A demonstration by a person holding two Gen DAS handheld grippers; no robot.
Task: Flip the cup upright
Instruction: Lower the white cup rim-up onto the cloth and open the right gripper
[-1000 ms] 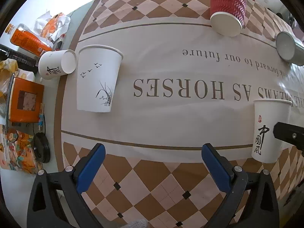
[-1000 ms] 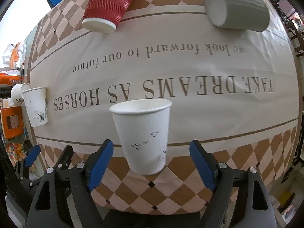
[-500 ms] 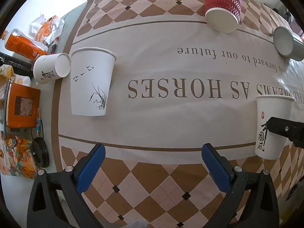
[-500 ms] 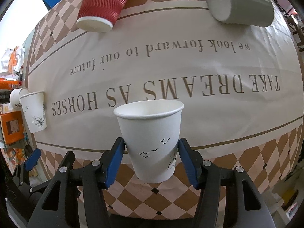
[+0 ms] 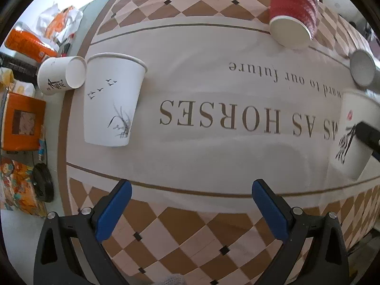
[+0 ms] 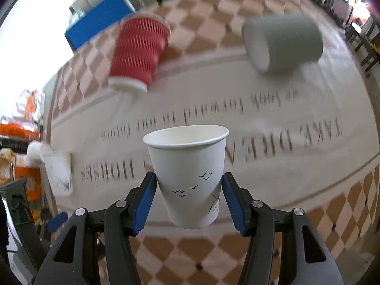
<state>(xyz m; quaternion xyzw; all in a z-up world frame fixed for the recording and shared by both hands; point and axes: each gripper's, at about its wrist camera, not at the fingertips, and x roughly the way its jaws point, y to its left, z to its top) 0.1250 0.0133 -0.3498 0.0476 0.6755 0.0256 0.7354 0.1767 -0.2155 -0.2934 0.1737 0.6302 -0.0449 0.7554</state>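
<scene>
My right gripper [image 6: 190, 199] is shut on a white paper cup with black birds [image 6: 188, 178], mouth up, held above the tablecloth. The same cup [image 5: 351, 140] shows at the right edge of the left wrist view with the right gripper's black finger across it. My left gripper [image 5: 190, 204] is open and empty above the checkered border. A second white bird cup [image 5: 111, 99] stands upright on the cloth to its upper left, also seen in the right wrist view [image 6: 58, 173].
A red ribbed cup [image 5: 293, 14] [image 6: 137, 54] and a grey cup [image 6: 282, 41] [image 5: 362, 71] lie on their sides at the far side. A small white cup [image 5: 60, 74] lies beside the left bird cup. An orange box [image 5: 22, 121] and clutter sit past the left table edge.
The right gripper closed on the bird cup and lifted it, tilting the view up. The left gripper moved a little closer to the table; it stays open.
</scene>
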